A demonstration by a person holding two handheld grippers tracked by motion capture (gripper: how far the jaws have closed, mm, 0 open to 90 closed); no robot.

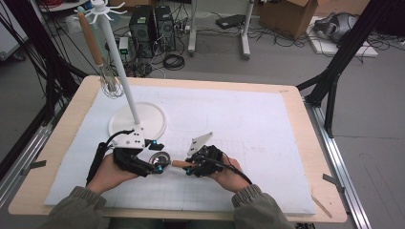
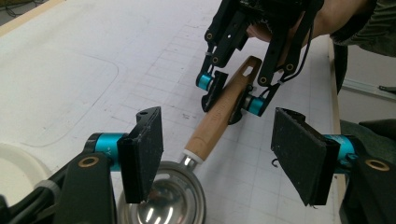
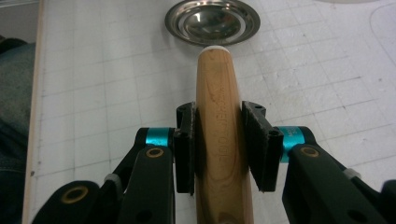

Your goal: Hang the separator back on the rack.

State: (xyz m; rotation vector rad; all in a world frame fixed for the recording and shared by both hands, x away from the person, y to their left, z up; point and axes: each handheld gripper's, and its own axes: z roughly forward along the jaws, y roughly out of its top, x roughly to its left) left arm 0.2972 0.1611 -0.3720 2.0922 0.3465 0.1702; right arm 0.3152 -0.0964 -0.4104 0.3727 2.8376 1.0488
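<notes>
In the right gripper view, the right gripper (image 3: 218, 144) is clamping the wooden handle (image 3: 219, 135) of a ladle-like metal utensil, its two black jaws pressing against either side of the wood. The handle is running straight out between the jaws, and the shiny steel bowl (image 3: 212, 21) is lying just beyond its far end, on the gridded white mat (image 3: 327, 70).

The left gripper (image 2: 217, 154) is standing wide open in its own view, the pads well apart. The bowl (image 2: 163, 200) is sitting low between them, close by the left-hand pad (whether it touches cannot be told), and the handle (image 2: 219, 116) is slanting away from it toward the right gripper (image 2: 231, 95) farther off, which is pinching the wood near the slotted end.

From the high view, both grippers are meeting over the near part of the mat, the left gripper (image 1: 155, 164) at the bowl (image 1: 160, 157) and the right gripper (image 1: 191, 168) at the handle. Beyond the left gripper, a white hanging stand (image 1: 119, 67) is rising from its round base (image 1: 153, 124), with a wooden-handled whisk (image 1: 98, 52) hanging from its top.
</notes>
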